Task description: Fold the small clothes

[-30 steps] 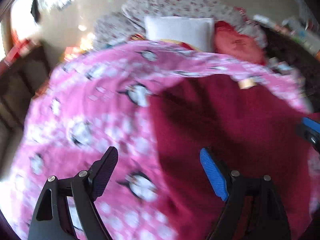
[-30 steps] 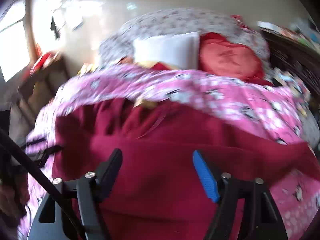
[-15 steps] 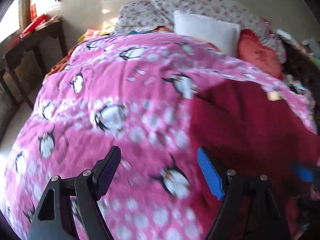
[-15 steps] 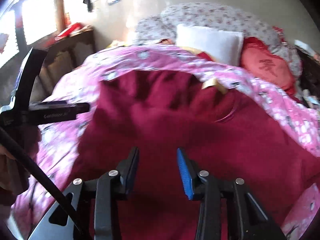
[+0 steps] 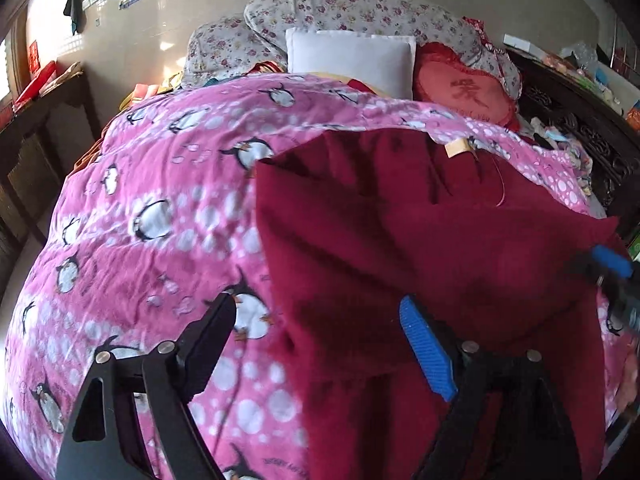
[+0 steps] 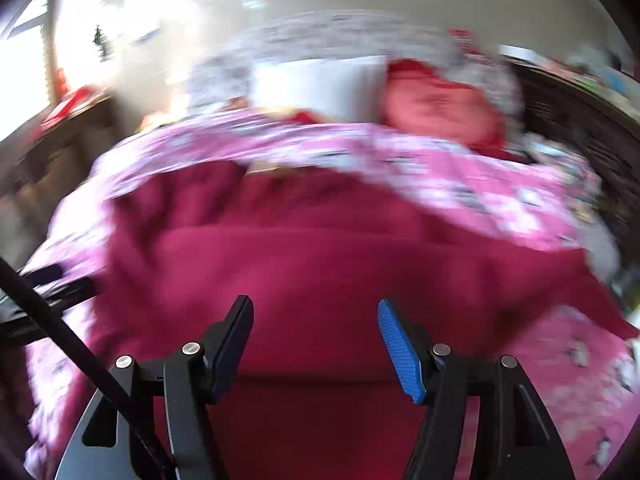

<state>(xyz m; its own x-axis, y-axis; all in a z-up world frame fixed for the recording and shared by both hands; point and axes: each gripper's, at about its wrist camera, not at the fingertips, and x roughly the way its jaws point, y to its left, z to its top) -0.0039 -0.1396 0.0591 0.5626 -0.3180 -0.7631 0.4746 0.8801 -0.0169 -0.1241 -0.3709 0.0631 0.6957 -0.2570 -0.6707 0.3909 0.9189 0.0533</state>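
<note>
A dark red garment [image 5: 400,240] lies on a pink penguin-print quilt [image 5: 160,208], with a folded layer across its near part and a tan label [image 5: 458,147] at its far edge. My left gripper [image 5: 316,336] is open and empty above the garment's left edge. My right gripper [image 6: 316,336] is open and empty above the middle of the garment [image 6: 320,256]; that view is blurred. The right gripper also shows at the right edge of the left wrist view [image 5: 612,272].
A white pillow [image 5: 352,60], a red cushion [image 5: 464,92] and floral pillows [image 5: 360,12] lie at the head of the bed. A dark carved shelf with clutter [image 5: 580,112] runs along the right. A dark wooden table [image 5: 36,120] stands at the left.
The right gripper's jaws, half closed half a second ago, have opened wide again. The left gripper has swung back right toward the garment's left edge.
</note>
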